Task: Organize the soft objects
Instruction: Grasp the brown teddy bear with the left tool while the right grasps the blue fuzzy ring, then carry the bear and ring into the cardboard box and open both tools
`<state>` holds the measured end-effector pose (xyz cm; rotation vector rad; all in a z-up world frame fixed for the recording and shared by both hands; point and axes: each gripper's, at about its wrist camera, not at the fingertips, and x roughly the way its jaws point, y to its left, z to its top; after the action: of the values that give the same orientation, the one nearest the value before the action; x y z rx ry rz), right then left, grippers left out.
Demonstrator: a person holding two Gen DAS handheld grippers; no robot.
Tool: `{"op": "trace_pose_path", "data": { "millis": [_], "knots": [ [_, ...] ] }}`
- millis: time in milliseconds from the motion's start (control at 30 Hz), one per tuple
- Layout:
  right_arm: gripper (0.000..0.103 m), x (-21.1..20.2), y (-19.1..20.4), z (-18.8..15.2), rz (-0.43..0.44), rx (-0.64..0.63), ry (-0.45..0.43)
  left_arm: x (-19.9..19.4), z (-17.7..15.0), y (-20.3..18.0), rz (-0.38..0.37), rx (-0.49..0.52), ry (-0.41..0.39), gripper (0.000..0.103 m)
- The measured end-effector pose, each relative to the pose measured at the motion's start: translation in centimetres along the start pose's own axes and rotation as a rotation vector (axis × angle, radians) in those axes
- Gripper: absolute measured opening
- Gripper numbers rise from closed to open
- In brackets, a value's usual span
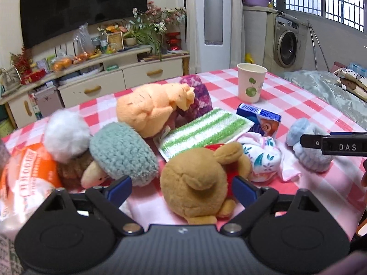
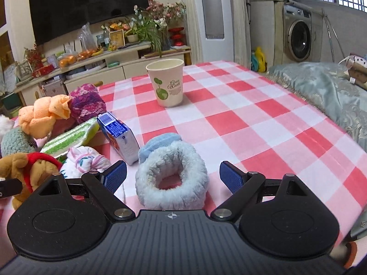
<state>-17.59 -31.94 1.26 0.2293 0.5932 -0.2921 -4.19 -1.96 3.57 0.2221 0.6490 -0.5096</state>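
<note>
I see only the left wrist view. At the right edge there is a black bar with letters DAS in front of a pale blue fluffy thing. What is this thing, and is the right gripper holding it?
Observer: It is a fluffy blue ring with a hole in the middle, lying flat on the checked tablecloth. The right gripper is open around it, not closed.
Operator: Is the paper cup empty?
Observer: The right view looks a little into the paper cup; the inner wall that shows is bare, the bottom is hidden.
Operator: Any free place for sorting?
Observer: Right of the ring, the cloth is bare up to a grey-green cushion.
</note>
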Motion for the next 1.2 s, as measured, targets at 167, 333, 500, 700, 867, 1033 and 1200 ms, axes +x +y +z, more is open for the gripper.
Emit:
{"op": "trace_pose_path", "data": {
  "millis": [167,333,500,700,867,1033,1200],
  "knots": [
    [0.103,0.7,1.0,0.2,-0.004,-0.034,0.019,1.3,0.4,-0.3,-0.07,0.005,0.008,0.094],
    [0.094,1.7,1.5,0.2,-0.026,-0.063,0.054,2.6,0.7,-0.8,-0.121,0.001,0.033,0.094],
    [0.078,2.4,1.2,0.3,-0.048,-0.043,0.079,3.4,0.9,-1.5,-0.153,0.006,0.057,0.081],
    [0.062,2.2,1.4,0.3,-0.053,-0.057,0.071,3.1,0.8,-1.7,-0.143,-0.018,0.058,0.072],
    [0.047,2.4,2.2,0.4,-0.051,-0.064,0.069,2.2,0.4,-1.1,-0.111,-0.069,0.066,0.071],
    [0.04,2.0,2.9,0.1,-0.051,-0.081,0.054,0.1,0.6,-0.3,-0.087,-0.087,0.031,0.071],
    [0.038,1.4,3.8,0.1,-0.033,-0.096,0.029,-2.2,1.1,1.1,-0.063,-0.109,-0.019,0.071]
  ]
}}
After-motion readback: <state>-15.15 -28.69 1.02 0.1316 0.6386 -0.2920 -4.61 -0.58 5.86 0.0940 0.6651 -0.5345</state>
